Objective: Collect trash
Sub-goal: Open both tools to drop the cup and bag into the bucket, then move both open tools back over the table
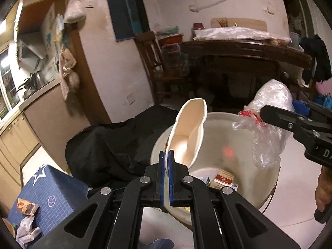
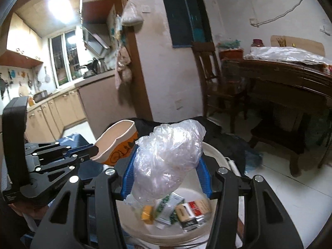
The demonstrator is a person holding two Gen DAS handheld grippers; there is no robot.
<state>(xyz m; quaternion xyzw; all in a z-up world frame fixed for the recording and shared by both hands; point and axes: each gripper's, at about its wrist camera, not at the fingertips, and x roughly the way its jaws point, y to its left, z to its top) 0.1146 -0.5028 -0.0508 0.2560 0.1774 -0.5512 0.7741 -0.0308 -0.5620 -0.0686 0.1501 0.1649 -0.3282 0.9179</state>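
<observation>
My left gripper (image 1: 167, 161) is shut on the rim of a squashed paper cup (image 1: 187, 132), white inside and orange outside, held over a white bucket (image 1: 267, 188). The right wrist view shows the same cup (image 2: 118, 145) in the left gripper (image 2: 91, 151) at the left. My right gripper (image 2: 166, 174) is shut on a crumpled clear plastic bag (image 2: 168, 159) above the bucket (image 2: 215, 151). In the left wrist view that bag (image 1: 269, 124) hangs from the right gripper (image 1: 276, 114) at the right. Several packets and small boxes (image 2: 180, 209) lie in the bucket's bottom.
A black cloth heap (image 1: 112, 143) lies behind the bucket. A blue box (image 1: 51, 197) with scraps of trash (image 1: 27, 207) on it stands at lower left. A dark wooden table (image 1: 244, 56) and a chair (image 2: 215, 78) stand by the far wall; kitchen counter (image 2: 62, 108) at left.
</observation>
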